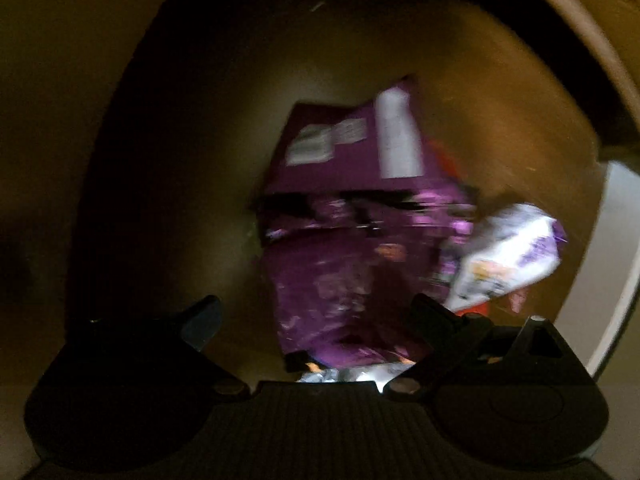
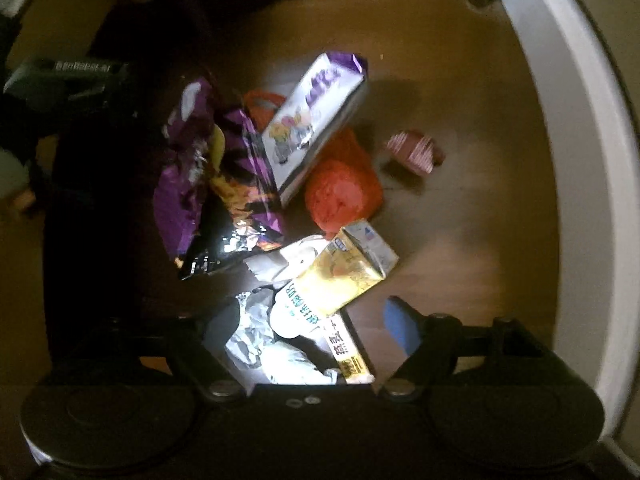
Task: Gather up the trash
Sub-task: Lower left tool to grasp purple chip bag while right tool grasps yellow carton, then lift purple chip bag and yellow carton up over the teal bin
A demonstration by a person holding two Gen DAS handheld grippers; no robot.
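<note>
Looking down past the left gripper [image 1: 316,320], almost everything is smeared by blur. Its two fingers stand apart, and a purple snack bag [image 1: 344,216] lies on the floor ahead of them, reaching into the gap, but the pads do not press on it. I cannot read the white labels on this bag. To the right of it, just ahead of the right finger, lies a white and purple packet [image 1: 508,256], also blurred, with something orange half hidden under it.

The right gripper [image 2: 312,332] has its jaws apart too. Its left finger is lost in shadow, and only the blue pad [image 2: 400,328] of the right finger is clear. Between the fingers lie crumpled white paper [image 2: 264,340] and a yellow drink carton [image 2: 344,272], not clamped. The near end of this pile is cut off by the body of the gripper. Further ahead, the pile goes on with the purple bag, the white packet, an orange plastic bag [image 2: 344,188] and, a little apart to the right, a small red wrapper [image 2: 416,152].

All the trash rests on a brown wooden floor [image 2: 460,220]. A white wall edge [image 2: 576,208] curves along the right, and the far left is too dark to make out.
</note>
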